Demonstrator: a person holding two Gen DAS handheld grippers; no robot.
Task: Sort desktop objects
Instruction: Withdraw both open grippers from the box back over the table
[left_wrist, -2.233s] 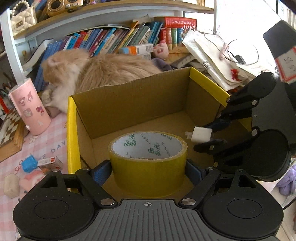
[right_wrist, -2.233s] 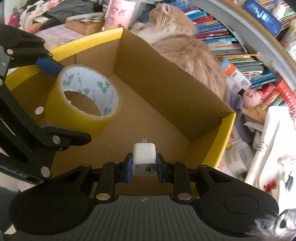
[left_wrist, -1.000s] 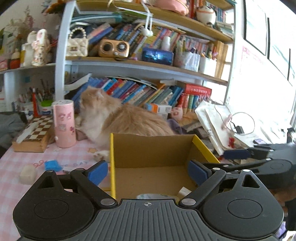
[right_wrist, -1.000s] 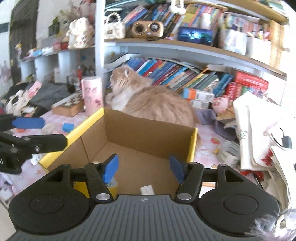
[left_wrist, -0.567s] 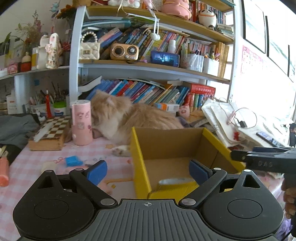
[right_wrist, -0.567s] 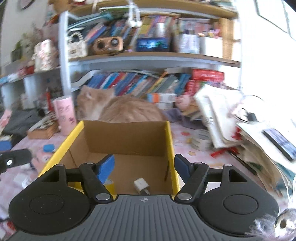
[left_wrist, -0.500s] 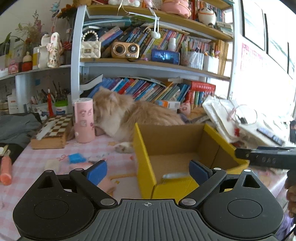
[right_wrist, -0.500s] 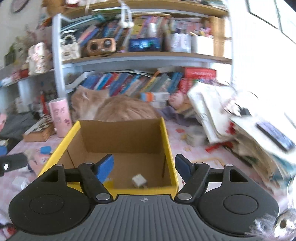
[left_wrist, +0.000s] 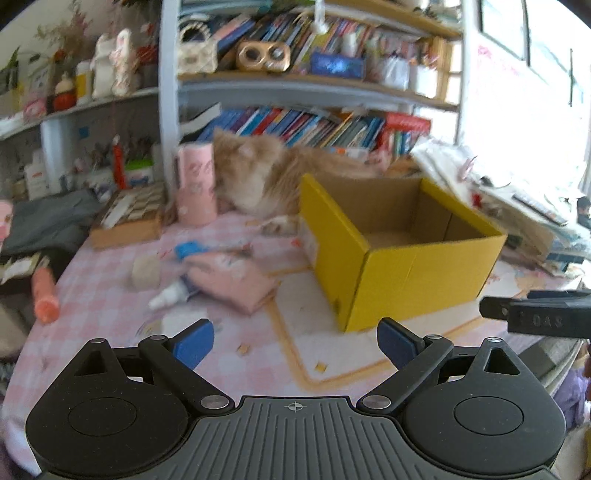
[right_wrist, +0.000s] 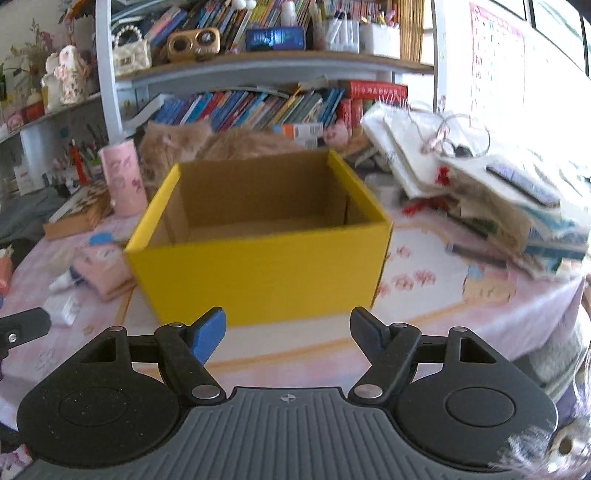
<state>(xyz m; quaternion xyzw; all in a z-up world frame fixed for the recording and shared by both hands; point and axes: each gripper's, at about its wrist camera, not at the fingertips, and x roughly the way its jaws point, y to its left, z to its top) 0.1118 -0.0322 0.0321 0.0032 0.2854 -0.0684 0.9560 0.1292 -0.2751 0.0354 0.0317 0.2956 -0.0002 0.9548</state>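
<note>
Left gripper (left_wrist: 295, 341): jaws apart, nothing between them, hovering over the pink checked table (left_wrist: 236, 343).
Right gripper (right_wrist: 288, 330): jaws apart and just been opening wider, nothing between them; the yellow box (right_wrist: 258, 273) stands just beyond the blue pads.
Table: pale mat with an orange border under the box, small scraps scattered on it.
Yellow box: open-topped cardboard, upright, ahead and to the right of the left jaws; its floor is mostly hidden by the near wall.
Left of the box: a pink pouch (left_wrist: 231, 282), a small white bottle (left_wrist: 171, 295), a beige lump (left_wrist: 146, 271), a blue piece (left_wrist: 188, 249), an orange tube (left_wrist: 46, 295) near the edge.
Further back: pink tumbler (left_wrist: 195, 184), chessboard box (left_wrist: 129, 218), a ginger cat (right_wrist: 207, 146) lying behind the box.
Room: crowded bookshelves (right_wrist: 258, 99) along the wall.
Left view only: the orange tube.
Right view only: a heap of bags and papers (right_wrist: 480, 184) right of the box.
</note>
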